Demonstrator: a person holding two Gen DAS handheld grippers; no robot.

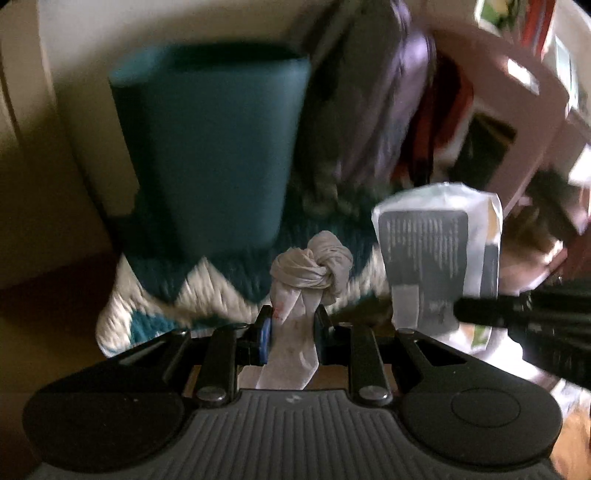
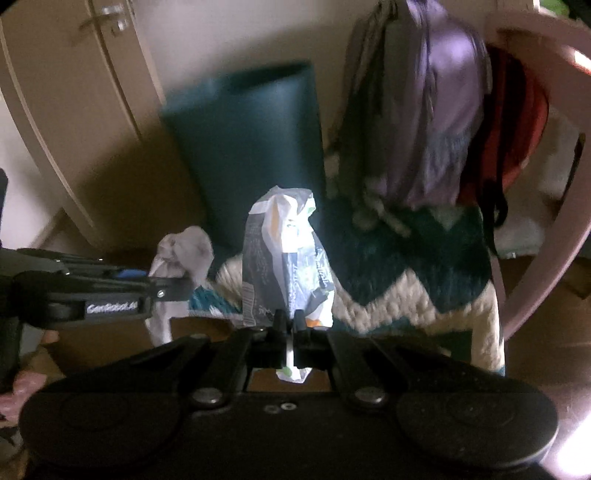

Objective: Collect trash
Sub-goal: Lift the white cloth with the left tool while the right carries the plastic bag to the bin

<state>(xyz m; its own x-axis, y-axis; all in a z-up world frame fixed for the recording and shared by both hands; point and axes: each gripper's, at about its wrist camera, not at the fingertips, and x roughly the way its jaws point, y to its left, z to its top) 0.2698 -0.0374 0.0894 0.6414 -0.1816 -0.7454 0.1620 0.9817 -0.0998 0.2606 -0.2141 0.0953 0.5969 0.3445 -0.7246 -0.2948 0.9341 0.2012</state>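
My left gripper [image 1: 293,325] is clamped on a knotted white bag [image 1: 312,273], thin crinkled plastic twisted into a lumpy knot just past the fingertips, its tail running back between the fingers. My right gripper [image 2: 291,321] is pinched almost flat on a crumpled wrapper [image 2: 284,251], glossy white film with a grey printed panel, standing upright above the tips. In the left view the wrapper [image 1: 439,258] sits just right of the bag, and the two grippers are side by side, near each other but apart.

Ahead of both stands the bin [image 1: 214,147], a teal, smooth-walled, rounded-rectangular tub with a dark open mouth at the top. Its rim is blurred, so I cannot tell what is inside. It stands against a pale wall, with a cream door [image 2: 74,92] off to the left and bare brown floor [image 2: 122,192] between door and bin; that side looks open.

The right side is tighter: a purple bag [image 2: 443,110] of shiny fabric hangs beside the bin, with something red behind it, and a pink chair [image 2: 535,33] curves round that edge. Below lies a chunky knitted rug [image 2: 413,291], teal and cream zigzags, its edge just under my grippers
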